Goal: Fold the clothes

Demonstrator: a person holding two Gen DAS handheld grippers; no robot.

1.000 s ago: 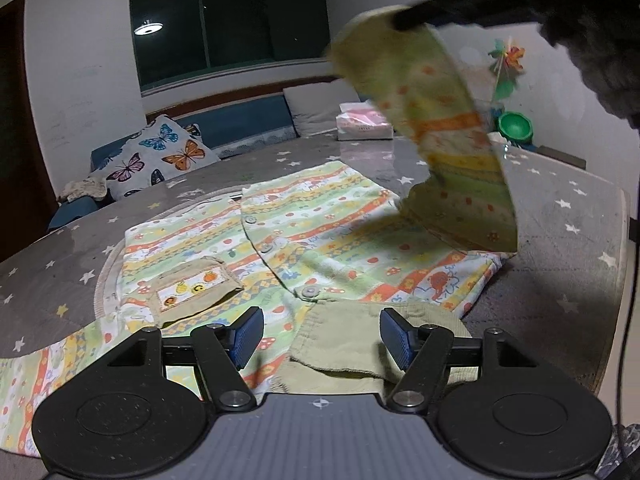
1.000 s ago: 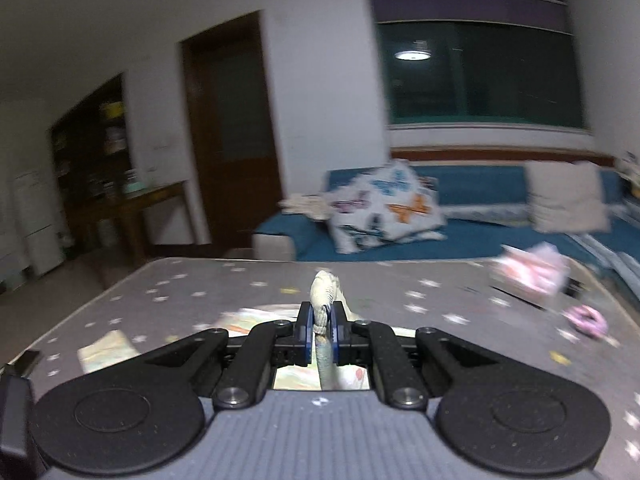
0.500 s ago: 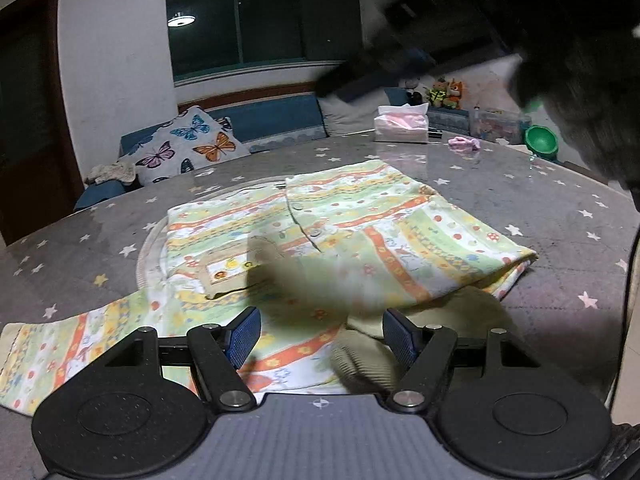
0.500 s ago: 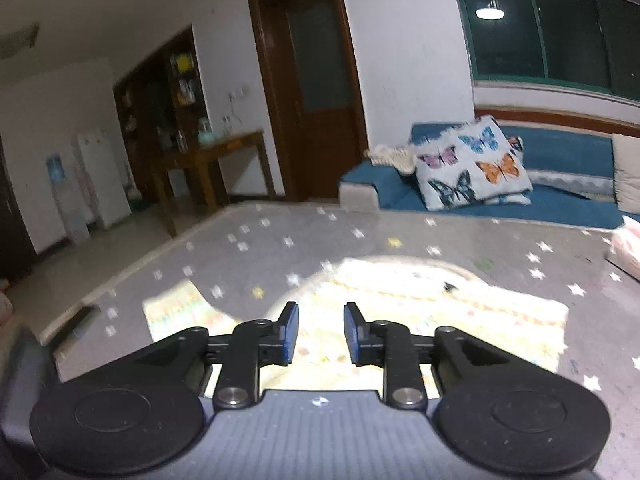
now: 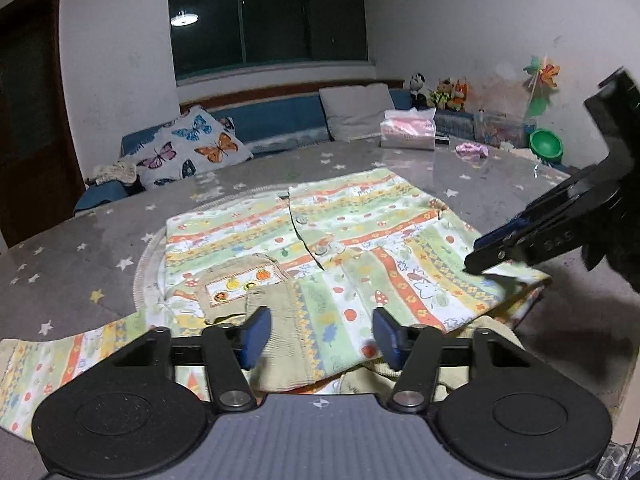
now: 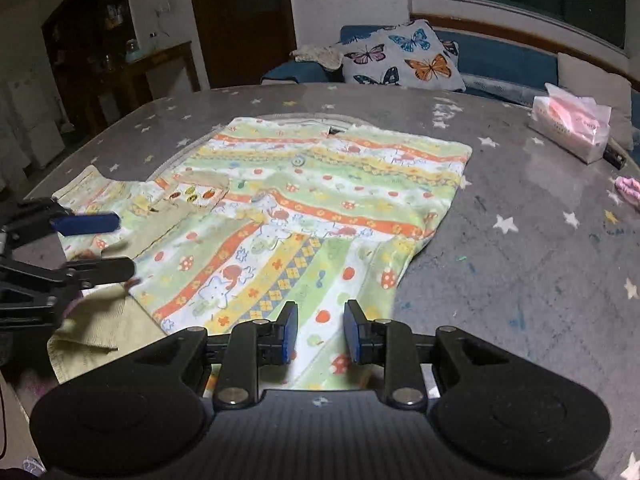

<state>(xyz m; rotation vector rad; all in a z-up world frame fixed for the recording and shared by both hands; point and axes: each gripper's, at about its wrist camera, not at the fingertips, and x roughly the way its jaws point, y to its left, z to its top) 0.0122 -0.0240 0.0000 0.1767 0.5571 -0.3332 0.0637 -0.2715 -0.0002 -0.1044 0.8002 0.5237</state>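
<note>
A small child's shirt (image 5: 340,232) with green, orange and yellow printed stripes lies flat on the grey star-patterned table (image 5: 100,240). Its right sleeve (image 5: 360,304) is folded across the front; its left sleeve (image 5: 60,356) lies stretched out to the left. The shirt also shows in the right wrist view (image 6: 320,200). My left gripper (image 5: 320,338) is open and empty over the folded sleeve's cuff. My right gripper (image 6: 318,332) is open and empty over the shirt's near edge. It also shows in the left wrist view (image 5: 496,252), and the left gripper in the right wrist view (image 6: 108,246).
A pink tissue pack (image 5: 408,134) and a pink scrunchie (image 5: 472,150) lie at the table's far side. A green bowl (image 5: 546,144) and toys stand at the far right. A blue sofa with a butterfly cushion (image 5: 188,152) runs behind the table.
My right gripper carried the right sleeve across the shirt front, opened and let it go. The sleeve now lies folded flat. My left gripper stayed open near the hem.
</note>
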